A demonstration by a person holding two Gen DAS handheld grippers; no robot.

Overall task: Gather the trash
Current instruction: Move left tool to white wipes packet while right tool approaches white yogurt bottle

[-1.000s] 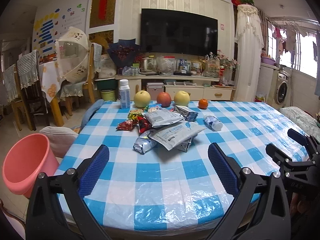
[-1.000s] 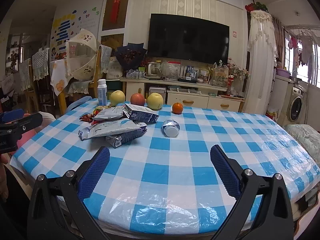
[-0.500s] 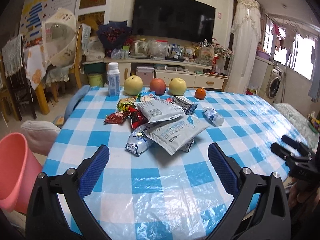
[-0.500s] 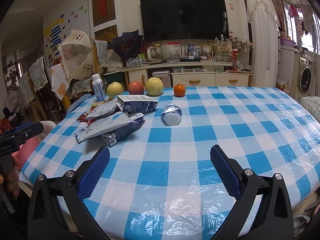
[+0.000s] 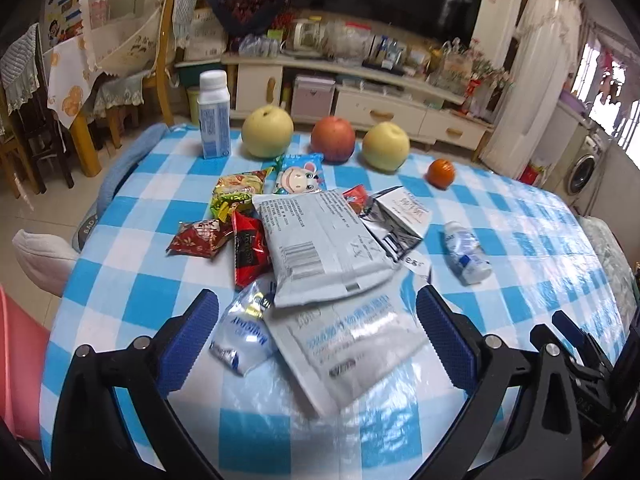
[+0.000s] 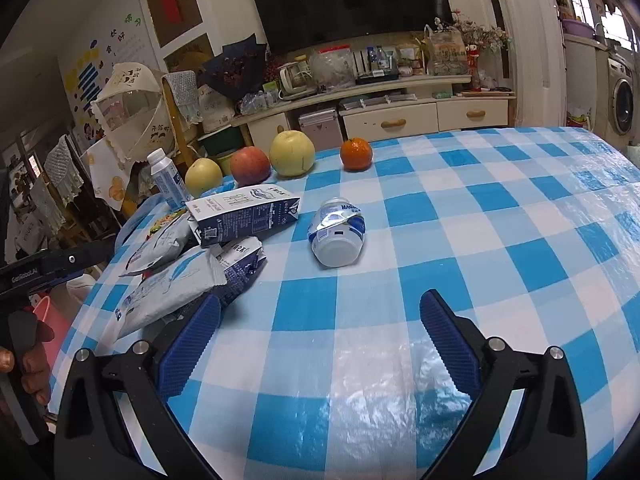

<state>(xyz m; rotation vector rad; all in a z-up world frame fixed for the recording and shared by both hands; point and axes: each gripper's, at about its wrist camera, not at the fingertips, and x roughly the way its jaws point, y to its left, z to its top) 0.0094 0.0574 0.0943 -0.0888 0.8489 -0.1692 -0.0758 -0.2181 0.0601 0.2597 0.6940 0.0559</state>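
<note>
My left gripper [image 5: 318,332] is spread wide, nothing between the blue pads [image 5: 188,342], hovering over the near edge of the trash pile. Directly between its fingers lies a big white-blue pouch [image 5: 348,350], with a small foil packet [image 5: 240,330] just inside the left pad. Just ahead, a second grey-white pouch [image 5: 320,248] overlaps the first. Left-ahead: red wrappers [image 5: 224,240] and a green-yellow snack bag [image 5: 236,194]. Right-ahead: a flattened milk carton [image 5: 398,216], and further right a tipped small bottle [image 5: 466,252], apart from the pile. Pink bin [image 5: 20,364] is far left, below table level.

My right gripper [image 6: 320,330] is also wide apart and empty, over bare checkered tablecloth [image 6: 500,240]. The tipped bottle [image 6: 338,232] is straight ahead, well clear of the fingertips. The pouches [image 6: 168,288] sit just beside its left finger; whether they touch, I can't tell. The carton [image 6: 244,214] rests on top of them, left-ahead. Fruit [image 6: 292,152] lines the far edge.
</note>
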